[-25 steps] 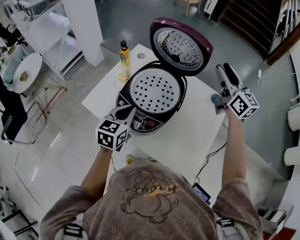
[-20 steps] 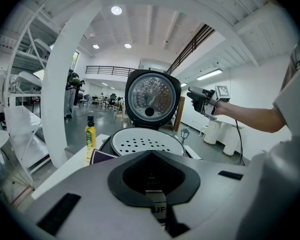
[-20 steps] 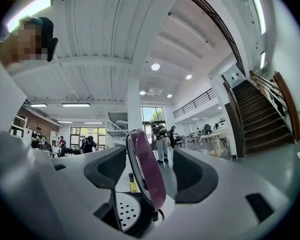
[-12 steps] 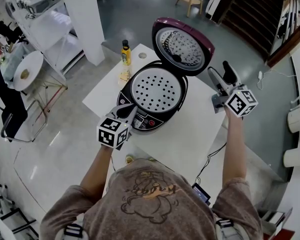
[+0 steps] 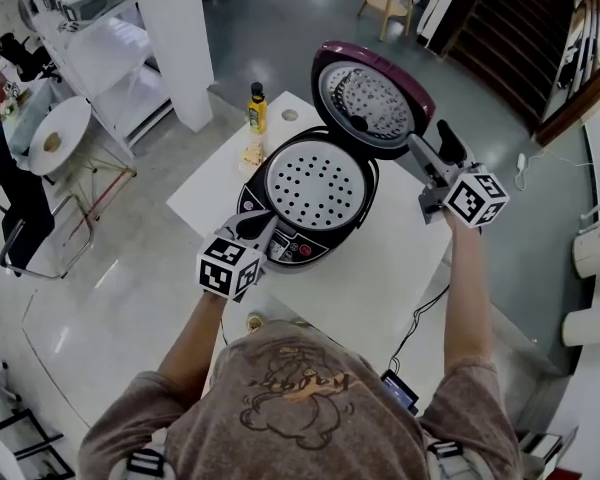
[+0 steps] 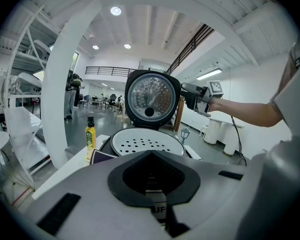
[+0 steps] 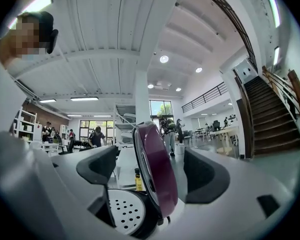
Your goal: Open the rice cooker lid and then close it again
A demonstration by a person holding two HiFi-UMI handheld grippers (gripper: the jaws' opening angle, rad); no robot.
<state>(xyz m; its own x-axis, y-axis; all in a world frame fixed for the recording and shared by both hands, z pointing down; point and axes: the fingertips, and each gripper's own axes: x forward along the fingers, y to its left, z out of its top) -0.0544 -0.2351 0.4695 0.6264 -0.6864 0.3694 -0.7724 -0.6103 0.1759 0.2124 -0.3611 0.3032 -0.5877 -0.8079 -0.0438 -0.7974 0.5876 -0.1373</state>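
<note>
The rice cooker (image 5: 280, 240) stands on a white table (image 5: 380, 268) with its maroon lid (image 5: 365, 98) raised upright, showing the perforated inner plate (image 5: 315, 183). My right gripper (image 5: 428, 138) is level at the lid's right rim, and its jaws are opening. In the right gripper view the lid's edge (image 7: 157, 169) stands between the two pads (image 7: 97, 166), and neither presses on it. My left gripper (image 5: 252, 226) rests shut at the cooker's front panel, holding nothing. The left gripper view faces the lid's inside (image 6: 150, 98) and the plate (image 6: 146, 143).
A yellow bottle (image 5: 255, 108) stands at the table's far left corner beside the cooker. A white pillar (image 5: 175, 38) rises behind it. A round side table (image 5: 55, 138) and a chair are on the left, and stairs (image 5: 510, 38) at the back right.
My right gripper has moved left to the lid's rim and its jaws have spread wide. The left gripper and the lid have not moved.
</note>
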